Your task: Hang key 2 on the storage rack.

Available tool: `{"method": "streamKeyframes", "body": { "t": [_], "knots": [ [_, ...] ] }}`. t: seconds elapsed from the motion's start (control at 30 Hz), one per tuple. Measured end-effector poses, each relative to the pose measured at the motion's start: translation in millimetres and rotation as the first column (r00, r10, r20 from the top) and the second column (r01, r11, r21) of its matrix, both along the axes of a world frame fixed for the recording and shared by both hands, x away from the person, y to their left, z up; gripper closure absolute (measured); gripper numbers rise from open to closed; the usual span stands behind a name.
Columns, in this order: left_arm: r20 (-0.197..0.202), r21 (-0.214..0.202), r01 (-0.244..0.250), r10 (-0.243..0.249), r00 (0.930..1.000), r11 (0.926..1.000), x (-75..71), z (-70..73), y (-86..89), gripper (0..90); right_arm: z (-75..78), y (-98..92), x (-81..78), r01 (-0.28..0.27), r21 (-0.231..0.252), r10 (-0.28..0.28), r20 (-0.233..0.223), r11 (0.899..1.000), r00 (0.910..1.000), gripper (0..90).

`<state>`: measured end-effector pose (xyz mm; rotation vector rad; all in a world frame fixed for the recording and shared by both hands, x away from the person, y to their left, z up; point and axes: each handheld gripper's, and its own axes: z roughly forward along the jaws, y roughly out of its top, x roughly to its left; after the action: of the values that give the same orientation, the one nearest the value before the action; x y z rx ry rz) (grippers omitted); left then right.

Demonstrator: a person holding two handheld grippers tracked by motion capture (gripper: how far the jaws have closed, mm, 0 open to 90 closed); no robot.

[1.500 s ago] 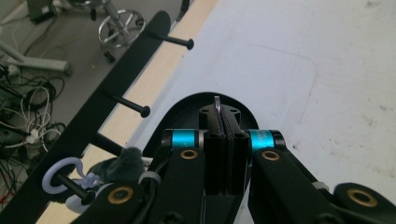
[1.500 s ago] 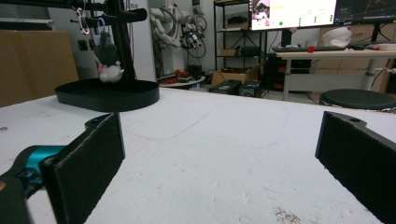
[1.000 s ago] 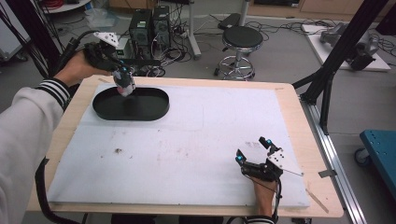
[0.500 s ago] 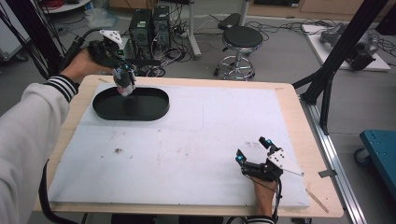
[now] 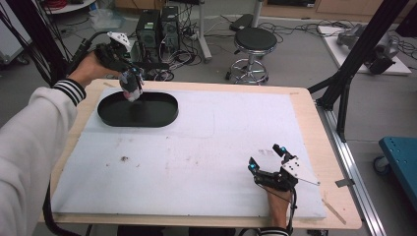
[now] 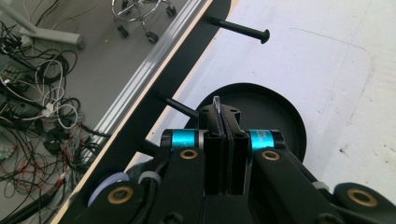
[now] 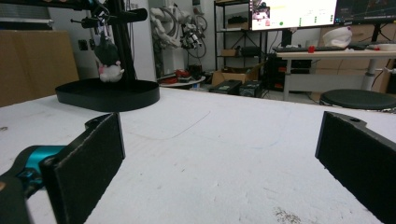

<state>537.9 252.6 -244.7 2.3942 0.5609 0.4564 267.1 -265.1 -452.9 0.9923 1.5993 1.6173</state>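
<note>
A small grey and white plush toy (image 5: 131, 87) hangs over the left end of a black oval tray (image 5: 157, 110) at the table's far left. My left gripper (image 5: 129, 73) is shut on a thin clear loop at the toy's top (image 6: 217, 100); in the left gripper view the toy itself is hidden under the jaws. In the right gripper view the toy (image 7: 109, 58) dangles just above the tray (image 7: 107, 95). Near the front right, my right gripper (image 5: 265, 157) rests low on the white mat, open, with nothing between its wide-apart jaws (image 7: 219, 149).
A white mat (image 5: 206, 147) covers most of the wooden table, with a few dark specks (image 5: 124, 159) at the left. Beyond the far edge stand computer towers (image 5: 157, 24) and a stool (image 5: 254, 39). A black frame post (image 5: 344, 83) rises at the right edge.
The left hand has lifted slightly and drifted toward the far edge, the toy swinging under it above the tray. The right gripper has stayed put.
</note>
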Motion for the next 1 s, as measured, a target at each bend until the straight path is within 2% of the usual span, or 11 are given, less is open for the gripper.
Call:
{"method": "streamKeyframes", "body": {
  "t": [0.33, 0.43, 0.77, 1.0],
  "knots": [
    [0.007, -0.01, -0.02, 0.02, 0.9998, 0.9998, 4.5, 0.3, 2.8, 88.3, -0.1, -0.7, 0.5, 0.0, 0.003, 0.0, 0.002, 1.0, 1.0, 0.6],
    [0.014, -0.001, -0.022, 0.022, 0.9997, 0.9998, 6.3, 0.1, 1.6, 88.3, 0.0, -0.8, 0.5, 0.0, 0.0, 0.0, 0.003, 1.0, 1.0, 0.6],
    [0.041, -0.002, -0.076, 0.076, 0.9963, 0.9971, 11.2, -4.6, -1.9, 88.2, 0.0, -0.9, 0.3, 0.0, 0.009, 0.0, -0.002, 1.0, 1.0, 0.6],
    [0.05, -0.001, -0.091, 0.091, 0.9946, 0.9959, 13.1, -7.3, -3.3, 87.9, -0.1, -0.8, 0.3, 0.0, 0.008, 0.0, -0.002, 1.0, 1.0, 0.6]
  ]
}}
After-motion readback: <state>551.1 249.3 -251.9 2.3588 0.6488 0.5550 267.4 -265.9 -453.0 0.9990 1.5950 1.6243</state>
